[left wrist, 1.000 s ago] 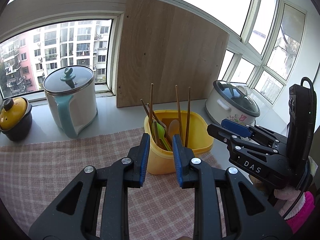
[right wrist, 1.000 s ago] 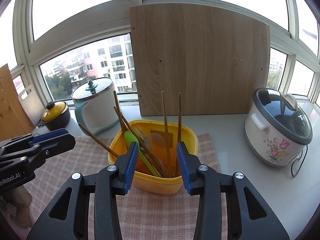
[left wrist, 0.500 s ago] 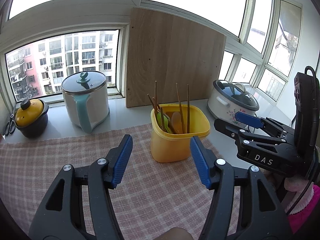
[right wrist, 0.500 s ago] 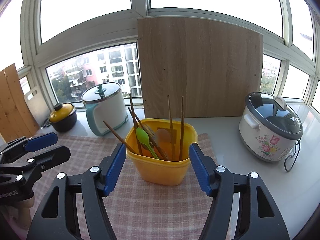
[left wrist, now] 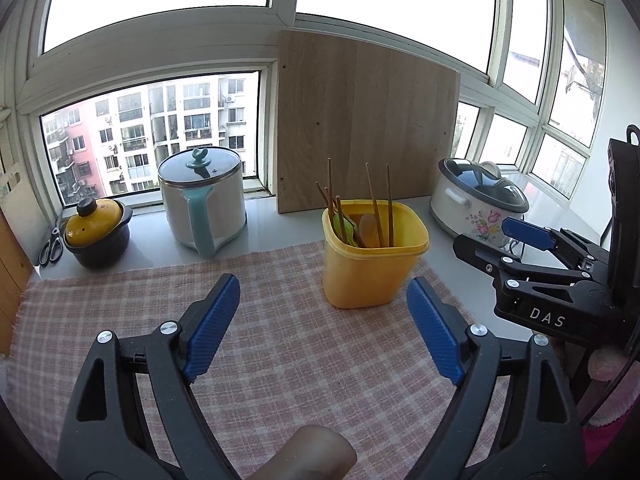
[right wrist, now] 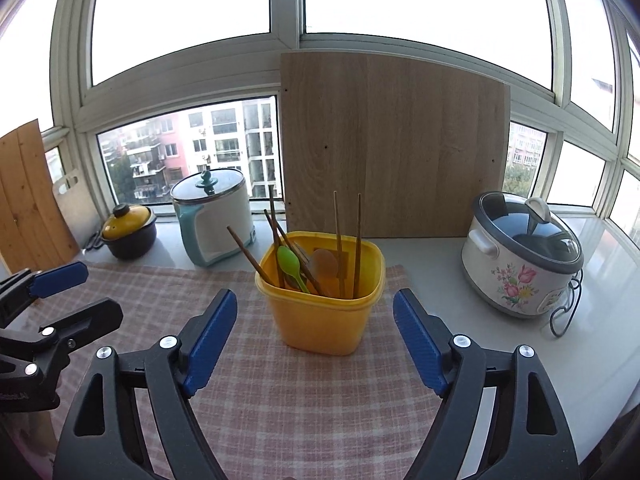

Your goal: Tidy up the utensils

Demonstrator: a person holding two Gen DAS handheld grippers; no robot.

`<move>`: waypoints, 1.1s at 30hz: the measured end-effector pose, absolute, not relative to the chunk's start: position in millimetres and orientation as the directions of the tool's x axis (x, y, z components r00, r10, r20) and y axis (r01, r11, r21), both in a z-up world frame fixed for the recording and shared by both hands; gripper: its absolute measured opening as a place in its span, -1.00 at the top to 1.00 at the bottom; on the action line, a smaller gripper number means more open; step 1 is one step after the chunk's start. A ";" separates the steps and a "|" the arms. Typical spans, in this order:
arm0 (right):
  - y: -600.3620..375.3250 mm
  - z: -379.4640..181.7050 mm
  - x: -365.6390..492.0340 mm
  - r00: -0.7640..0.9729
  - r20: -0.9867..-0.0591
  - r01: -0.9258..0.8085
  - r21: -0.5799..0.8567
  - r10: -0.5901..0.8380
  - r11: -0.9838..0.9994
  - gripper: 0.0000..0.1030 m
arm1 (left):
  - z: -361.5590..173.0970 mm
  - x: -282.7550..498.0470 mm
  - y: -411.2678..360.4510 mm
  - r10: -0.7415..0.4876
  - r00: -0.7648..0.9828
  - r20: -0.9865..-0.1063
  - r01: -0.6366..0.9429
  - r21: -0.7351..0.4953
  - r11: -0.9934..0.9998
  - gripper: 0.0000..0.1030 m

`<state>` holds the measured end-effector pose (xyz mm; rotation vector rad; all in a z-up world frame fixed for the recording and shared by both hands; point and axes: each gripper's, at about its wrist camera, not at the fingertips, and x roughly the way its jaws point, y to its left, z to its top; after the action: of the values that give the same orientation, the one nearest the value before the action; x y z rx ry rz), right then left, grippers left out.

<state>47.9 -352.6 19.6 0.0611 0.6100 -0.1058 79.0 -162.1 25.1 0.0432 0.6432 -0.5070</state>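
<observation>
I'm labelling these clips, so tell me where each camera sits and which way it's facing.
Left wrist: on the left claw, jaws opening, empty; faces the yellow bin and window; right claw at the right edge, a finger below.
Right wrist: on the right claw, jaws opening, empty; faces the bin head-on; left claw at the left edge.
Shared: bin, checked cloth, wooden board, rice cooker.

Daylight's pouring through the bay windows, apartment blocks showing outside, and a wooden board is leaning against the frame on the white counter.
</observation>
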 end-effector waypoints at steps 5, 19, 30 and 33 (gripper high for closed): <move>-353.3 14.6 42.2 0.809 -0.582 0.129 0.038 -0.083 0.991 -0.58 | 23.1 71.5 -160.7 -0.405 0.707 -0.580 0.446 -0.079 0.892 -0.93; -353.3 9.1 39.7 0.801 -0.590 0.149 0.029 -0.103 0.988 -0.59 | 15.9 74.7 -165.2 -0.380 0.692 -0.613 0.436 -0.064 0.898 -0.99; -353.2 7.3 43.4 0.800 -0.591 0.151 0.026 -0.107 0.988 -0.59 | 13.1 79.5 -167.9 -0.360 0.692 -0.625 0.425 -0.050 0.904 -0.99; -353.5 6.0 45.8 0.796 -0.595 0.151 0.026 -0.106 0.988 -0.59 | 12.7 80.6 -168.1 -0.350 0.698 -0.625 0.420 -0.039 0.907 -0.99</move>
<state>45.8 -353.5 6.0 0.0736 0.6349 -0.1379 80.6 -168.1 12.7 0.1098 0.6730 -0.4297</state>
